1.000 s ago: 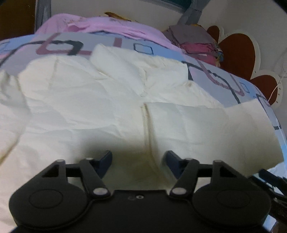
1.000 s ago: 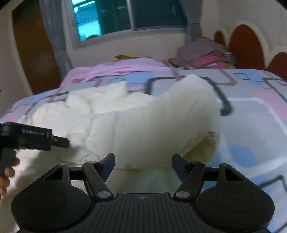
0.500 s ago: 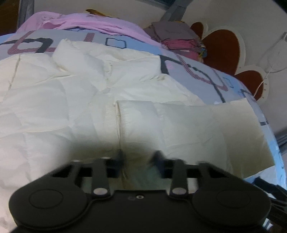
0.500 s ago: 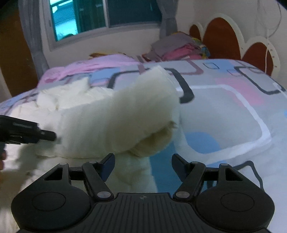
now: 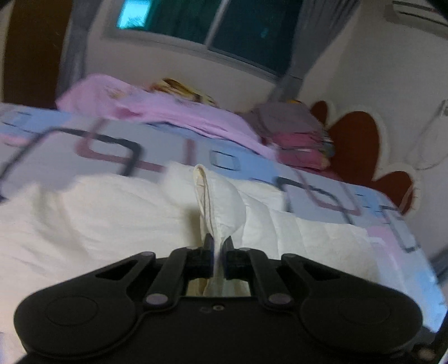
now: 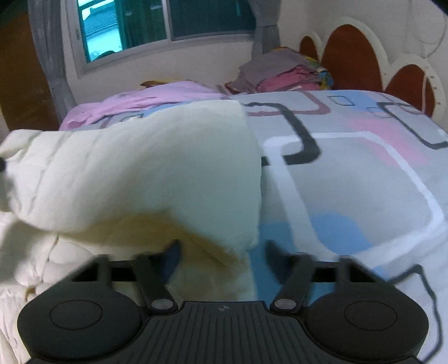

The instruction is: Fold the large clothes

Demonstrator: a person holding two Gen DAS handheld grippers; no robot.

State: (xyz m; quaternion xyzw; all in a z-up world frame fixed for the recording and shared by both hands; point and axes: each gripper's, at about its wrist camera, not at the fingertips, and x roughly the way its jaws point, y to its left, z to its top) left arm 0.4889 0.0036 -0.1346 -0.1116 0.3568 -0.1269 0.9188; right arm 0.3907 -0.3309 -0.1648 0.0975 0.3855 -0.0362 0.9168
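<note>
A large cream padded garment (image 5: 98, 224) lies spread over the bed. My left gripper (image 5: 217, 246) is shut on a fold of it, and the pinched edge (image 5: 208, 196) stands up in a ridge between the fingers. In the right wrist view a thick folded part of the same garment (image 6: 140, 173) bulges up on the left. Its lower corner hangs between the fingers of my right gripper (image 6: 223, 252), whose jaws are closing. The left fingertip (image 6: 175, 250) is against the fabric; the right fingertip (image 6: 273, 252) stands apart from it over the sheet.
The bed sheet (image 6: 350, 182) is grey with blue, pink and dark shapes. A pink cloth (image 6: 156, 98) and a stack of folded clothes (image 6: 280, 72) lie at the far side by the scalloped headboard (image 6: 350, 56). A window (image 6: 168, 25) is behind.
My left gripper has shut on a fold of the cream garment and lifted it, tilting the view up. My right gripper has come up to the garment's corner and its jaws have narrowed.
</note>
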